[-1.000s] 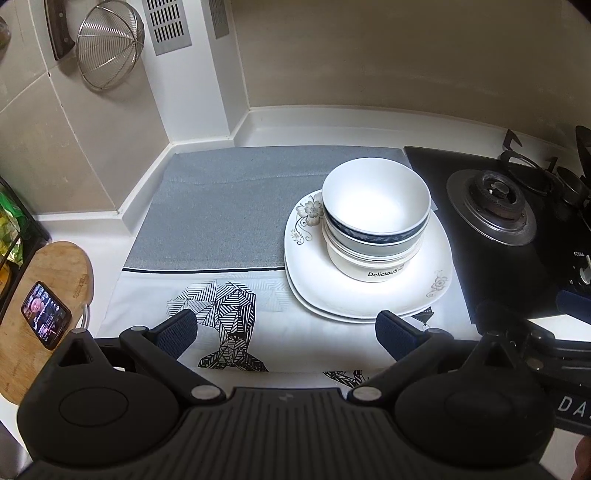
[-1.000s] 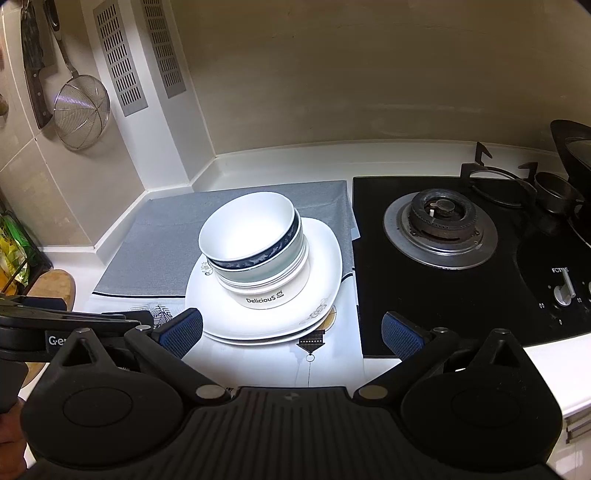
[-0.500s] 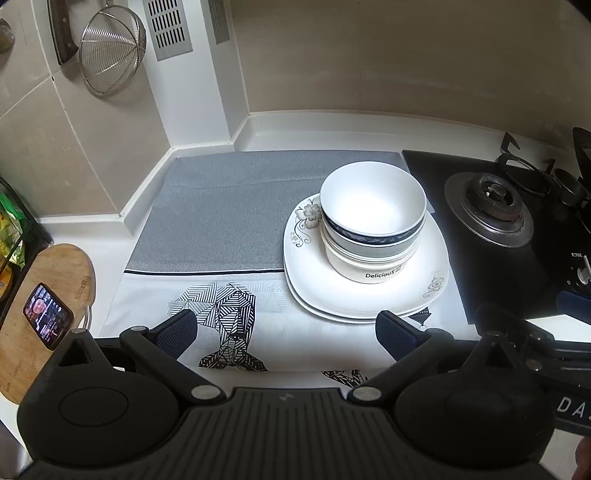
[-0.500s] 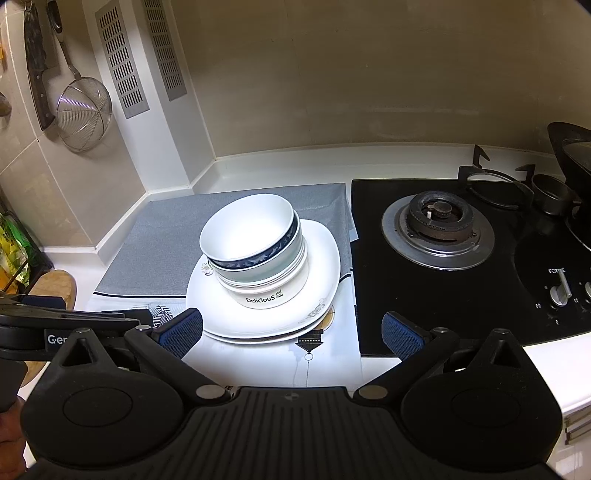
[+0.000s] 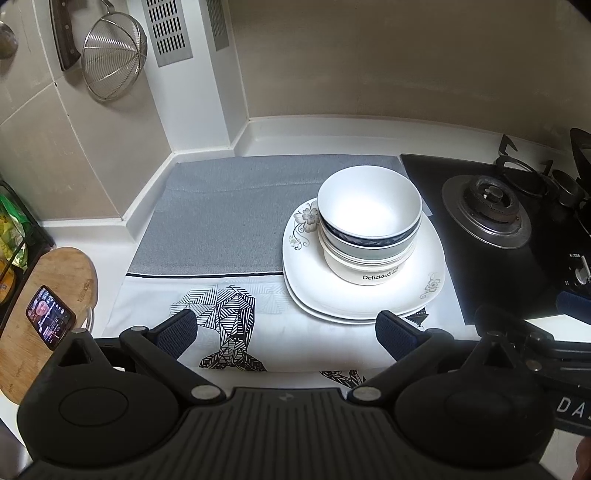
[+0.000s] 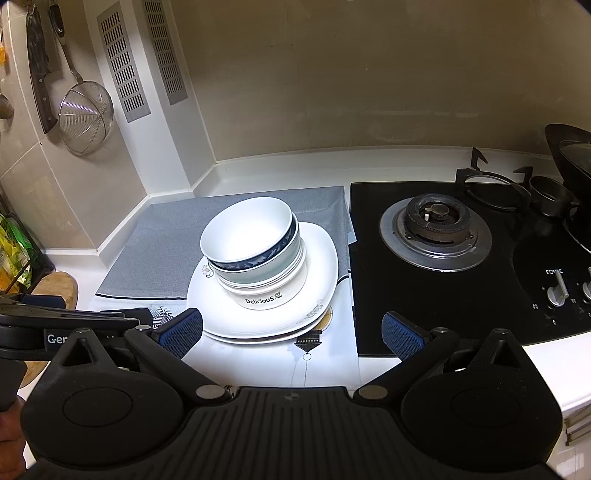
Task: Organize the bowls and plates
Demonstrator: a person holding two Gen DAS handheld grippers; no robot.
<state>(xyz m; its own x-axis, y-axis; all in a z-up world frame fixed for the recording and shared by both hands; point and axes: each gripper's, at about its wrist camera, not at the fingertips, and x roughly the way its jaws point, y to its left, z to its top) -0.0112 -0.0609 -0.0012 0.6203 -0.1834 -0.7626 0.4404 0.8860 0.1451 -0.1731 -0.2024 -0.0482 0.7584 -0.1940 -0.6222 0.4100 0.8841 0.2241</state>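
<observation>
A stack of bowls (image 5: pixel 369 225) is sitting on a stack of white plates (image 5: pixel 402 295) toward the right side of a cloth mat (image 5: pixel 229 229) that is covering the counter (image 5: pixel 325 136). The top bowl, white with a dark blue patterned band, is nesting in a second bowl, and both are resting in a bottom bowl printed with "DeliciouS". The plates are carrying small flower prints at their corners, and at least two of them are lying one on the other. The left tongs (image 5: pixel 284 328) are hovering over the near part of the mat with their blue pads (image 5: pixel 177 328) spread wide apart and gripping nothing; the right pad is lying just near of the plates' near edge. The right tongs (image 6: pixel 291 330) are likewise standing wide apart and empty, just near of the plates (image 6: pixel 317 280), with the bowls (image 6: pixel 255 247) beyond their left pad (image 6: pixel 181 330). A black gas hob (image 6: pixel 436 288) with a round burner (image 6: pixel 436 232) is lying just right of the mat. On the left wall a wire strainer (image 5: pixel 112 55) and a cleaver (image 5: pixel 62 33) are hanging. At the near left a round wooden board (image 5: pixel 59 273) is carrying a phone (image 5: pixel 50 317) with a lit screen.
</observation>
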